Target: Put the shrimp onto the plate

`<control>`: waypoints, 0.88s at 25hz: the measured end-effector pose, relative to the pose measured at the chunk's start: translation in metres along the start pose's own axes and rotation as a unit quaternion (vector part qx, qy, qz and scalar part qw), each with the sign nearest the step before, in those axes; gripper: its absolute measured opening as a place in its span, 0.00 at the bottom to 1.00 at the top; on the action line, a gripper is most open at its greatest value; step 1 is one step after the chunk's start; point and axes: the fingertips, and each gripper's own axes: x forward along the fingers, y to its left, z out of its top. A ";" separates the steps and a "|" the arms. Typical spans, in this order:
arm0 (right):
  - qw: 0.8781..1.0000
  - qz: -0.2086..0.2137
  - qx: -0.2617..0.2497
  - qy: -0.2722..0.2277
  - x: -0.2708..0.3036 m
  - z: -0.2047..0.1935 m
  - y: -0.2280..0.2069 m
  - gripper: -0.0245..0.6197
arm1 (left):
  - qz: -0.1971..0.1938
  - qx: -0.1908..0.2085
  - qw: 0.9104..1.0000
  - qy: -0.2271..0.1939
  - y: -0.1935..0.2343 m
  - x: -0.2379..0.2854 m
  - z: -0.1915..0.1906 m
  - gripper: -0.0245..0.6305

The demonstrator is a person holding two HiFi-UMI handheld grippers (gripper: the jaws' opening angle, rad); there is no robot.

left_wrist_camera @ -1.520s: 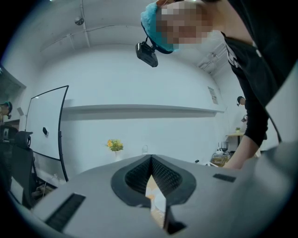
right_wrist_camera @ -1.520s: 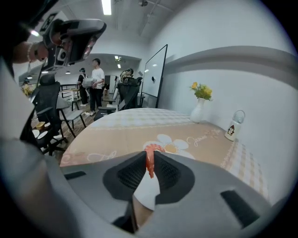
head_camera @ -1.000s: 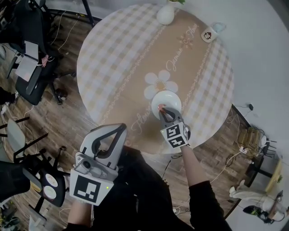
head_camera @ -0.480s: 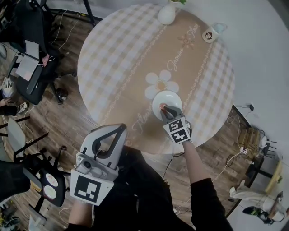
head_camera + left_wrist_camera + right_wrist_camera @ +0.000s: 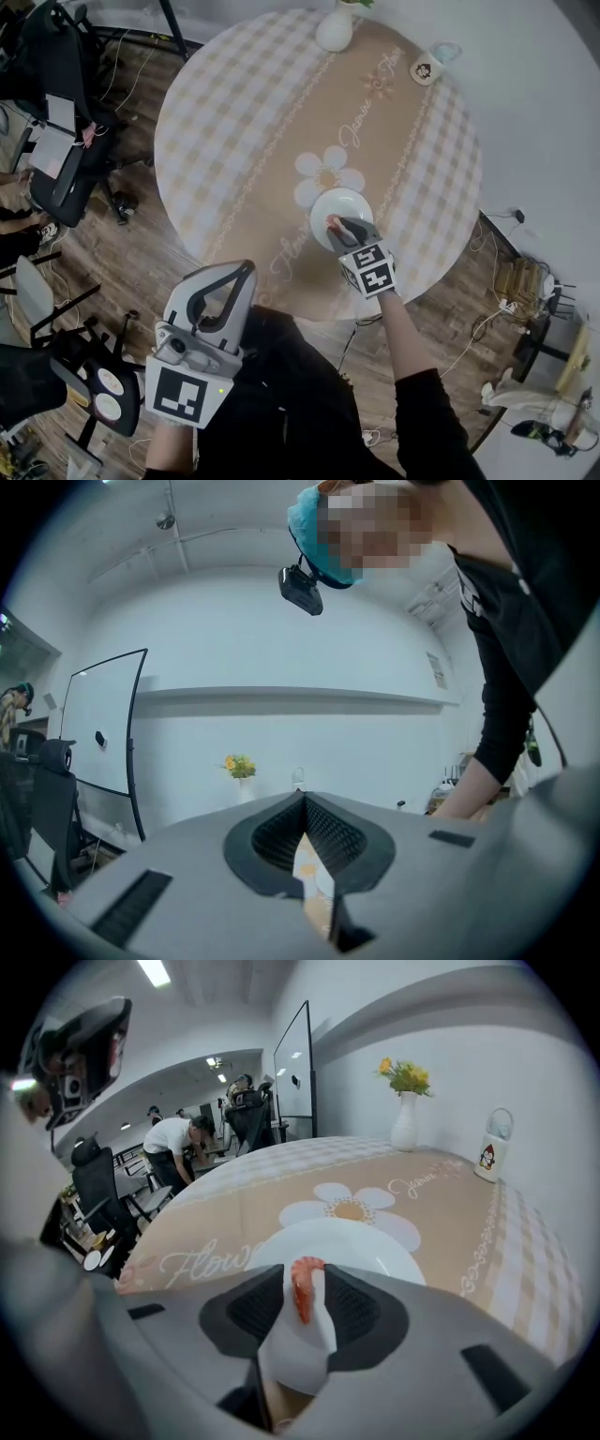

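Note:
An orange-and-white shrimp (image 5: 301, 1296) is pinched between the jaws of my right gripper (image 5: 304, 1281), which is shut on it. In the head view the right gripper (image 5: 337, 225) holds the shrimp (image 5: 332, 223) over the near part of the white plate (image 5: 345, 200). The plate (image 5: 370, 1246) lies on the round table just ahead of the jaws, beside a printed daisy. My left gripper (image 5: 242, 270) hangs off the table near the person's body. Its jaws are shut with nothing in them (image 5: 305, 799).
The round table (image 5: 234, 112) wears a beige chequered cloth. A white vase (image 5: 335, 30) with yellow flowers and a small mug (image 5: 426, 68) stand at its far edge. Office chairs (image 5: 58, 141) and cables crowd the wooden floor at left. A person (image 5: 176, 1146) bends over in the background.
My right gripper has edged slightly forward with the shrimp, farther over the plate's near rim. The left gripper has stayed where it was.

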 end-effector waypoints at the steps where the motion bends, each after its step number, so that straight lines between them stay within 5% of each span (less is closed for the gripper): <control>1: 1.000 -0.001 0.008 -0.007 -0.002 0.002 0.000 0.20 | -0.001 0.001 1.000 -0.001 -0.001 0.001 0.000 0.04; 9: 0.995 -0.055 0.027 -0.074 -0.030 0.018 -0.008 0.06 | -0.015 0.006 1.000 -0.005 -0.007 0.004 0.002 0.04; 22: 0.976 -0.139 0.047 -0.162 -0.103 0.044 -0.006 0.05 | -0.058 0.021 0.998 -0.014 -0.029 0.014 0.009 0.04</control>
